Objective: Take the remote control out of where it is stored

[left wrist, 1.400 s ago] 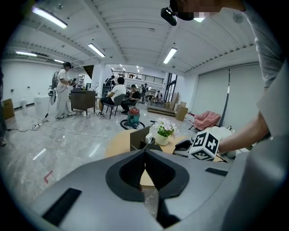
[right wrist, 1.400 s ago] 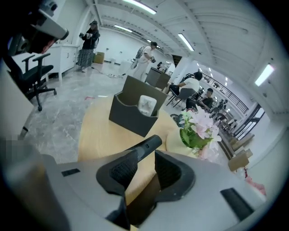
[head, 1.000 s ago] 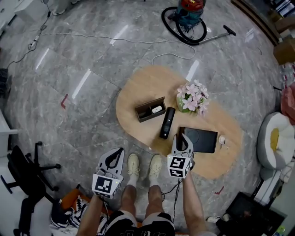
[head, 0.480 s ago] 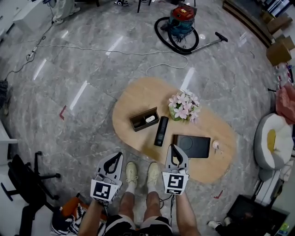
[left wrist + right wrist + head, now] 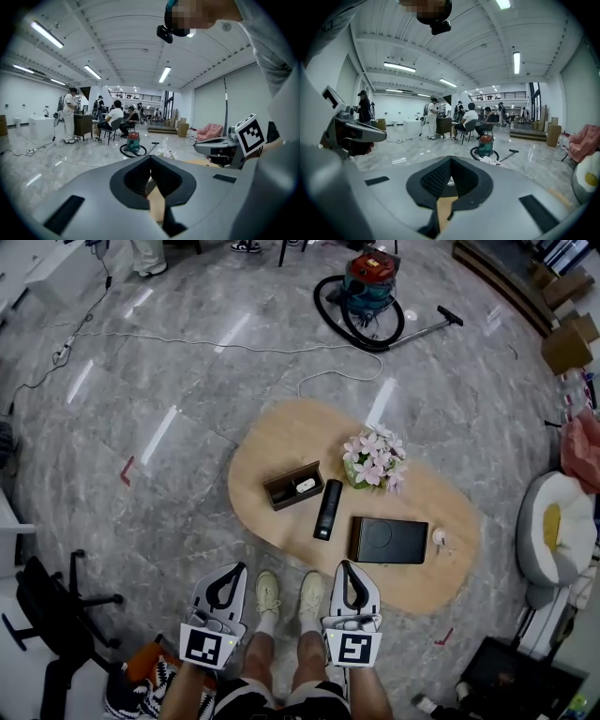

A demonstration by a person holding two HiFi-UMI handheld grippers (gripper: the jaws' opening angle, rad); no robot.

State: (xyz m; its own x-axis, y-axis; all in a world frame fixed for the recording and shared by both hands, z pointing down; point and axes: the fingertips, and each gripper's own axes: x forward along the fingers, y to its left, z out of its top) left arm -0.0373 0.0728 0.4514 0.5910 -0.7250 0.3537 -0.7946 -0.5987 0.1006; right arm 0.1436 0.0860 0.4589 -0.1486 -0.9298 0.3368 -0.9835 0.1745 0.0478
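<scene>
Drew both grippers back toward the body and upward since the earlier frames, the right gripper (image 5: 349,566) the farther, off the near edge of the oval wooden surface (image 5: 281,437); found it now over the floor, level with the left gripper (image 5: 232,570); read both as closed tip to tip, with nothing between the jaws.

Spotted the black remote control (image 5: 326,509) lying flat on the surface, outside the open brown box (image 5: 286,496) and just beside it, touched by neither gripper; noted a small white item (image 5: 306,485) inside the box; judged the removal probably done.

Judged it best to hold both grippers closed and high, clear of the front edge, leaving the remote undisturbed; judged any return best made from above, not by a low sweep.

Saw the remote between the box and a black pad (image 5: 387,540), pink flowers (image 5: 373,460) behind; found broad floor all round, an office chair (image 5: 56,601) and a vacuum cleaner (image 5: 367,292) well apart.
</scene>
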